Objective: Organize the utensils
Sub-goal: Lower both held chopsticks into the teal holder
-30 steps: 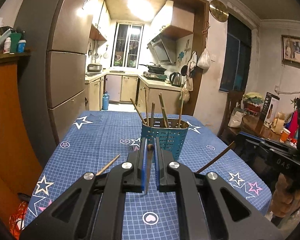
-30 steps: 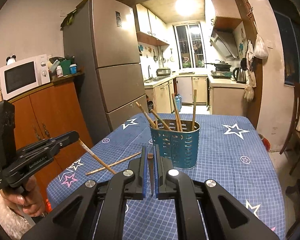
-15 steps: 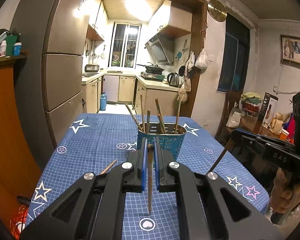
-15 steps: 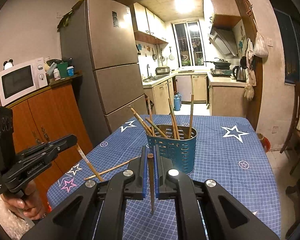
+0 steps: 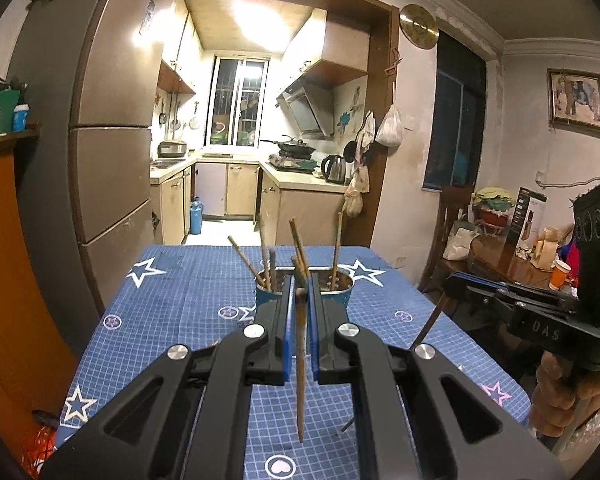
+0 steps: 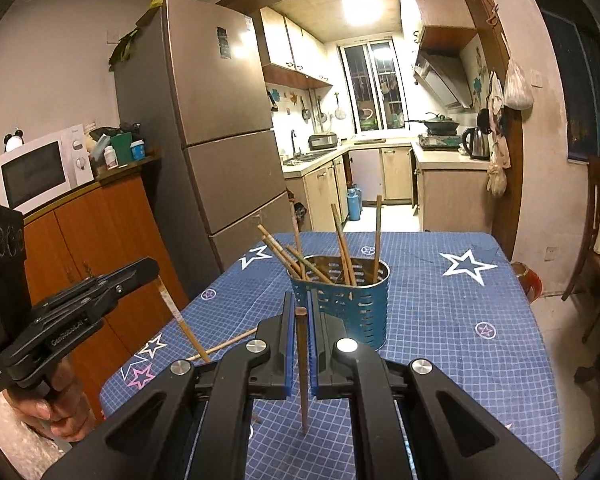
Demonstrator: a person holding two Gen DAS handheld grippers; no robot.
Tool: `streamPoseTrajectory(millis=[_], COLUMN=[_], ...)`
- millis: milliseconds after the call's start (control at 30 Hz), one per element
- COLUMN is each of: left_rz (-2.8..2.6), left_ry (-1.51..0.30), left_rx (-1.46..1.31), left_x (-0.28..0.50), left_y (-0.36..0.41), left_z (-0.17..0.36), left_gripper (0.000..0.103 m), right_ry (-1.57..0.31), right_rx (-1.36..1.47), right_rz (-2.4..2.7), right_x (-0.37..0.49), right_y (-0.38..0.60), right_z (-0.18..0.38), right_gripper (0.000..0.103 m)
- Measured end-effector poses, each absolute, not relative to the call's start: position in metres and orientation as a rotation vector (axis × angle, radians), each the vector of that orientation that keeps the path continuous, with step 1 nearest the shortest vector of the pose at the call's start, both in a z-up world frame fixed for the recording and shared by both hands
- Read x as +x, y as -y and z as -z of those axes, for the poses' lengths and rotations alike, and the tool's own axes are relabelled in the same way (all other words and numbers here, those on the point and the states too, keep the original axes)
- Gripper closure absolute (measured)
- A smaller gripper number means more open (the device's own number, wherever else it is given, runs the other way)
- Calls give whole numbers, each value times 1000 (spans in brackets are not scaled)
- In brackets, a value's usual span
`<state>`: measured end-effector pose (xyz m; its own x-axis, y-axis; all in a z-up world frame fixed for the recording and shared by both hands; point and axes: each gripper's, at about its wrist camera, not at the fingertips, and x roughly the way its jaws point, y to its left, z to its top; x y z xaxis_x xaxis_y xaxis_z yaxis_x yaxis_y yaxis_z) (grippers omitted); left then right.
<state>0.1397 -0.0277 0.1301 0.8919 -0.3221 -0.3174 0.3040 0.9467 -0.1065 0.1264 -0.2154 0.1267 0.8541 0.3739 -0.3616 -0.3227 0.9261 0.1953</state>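
Both grippers carry one chopstick each toward the teal holder (image 6: 340, 300).
Left gripper (image 5: 300, 304) and right gripper (image 6: 300, 312) each clamp a chopstick tip-down, ready to drop in; one more chopstick (image 6: 224, 346) lies on the counter (image 6: 460, 320).

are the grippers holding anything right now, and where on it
Yes. The left gripper pinches a chopstick near its top end; the right gripper pinches another chopstick the same way. Both hang point down.
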Motion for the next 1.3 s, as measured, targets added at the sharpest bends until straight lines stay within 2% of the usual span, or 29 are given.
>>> streamPoseTrajectory(millis=[167,333,767,1000,1300], left_rz=[352,350,272,277,266], left_ry=[-303,-237,-87,-56,-163], left_rx=[-59,-46,-33,-34,11], left_x=[152,164,223,255,298], left_y=[35,42,56,63,70], left_z=[-161,-196,-266,-272,-224], left_gripper=[98,98,98,98,98], right_ry=[-368,-295,-216,-214,-269], right_rx=[101,82,64,64,96], right_rz=[-335,-295,-210,-201,-214], right_x=[128,134,192,237,284], right_y=[222,233,250,244,237], right_z=[-151,-198,-272,-278,-241], right_gripper=[96,96,96,96,96])
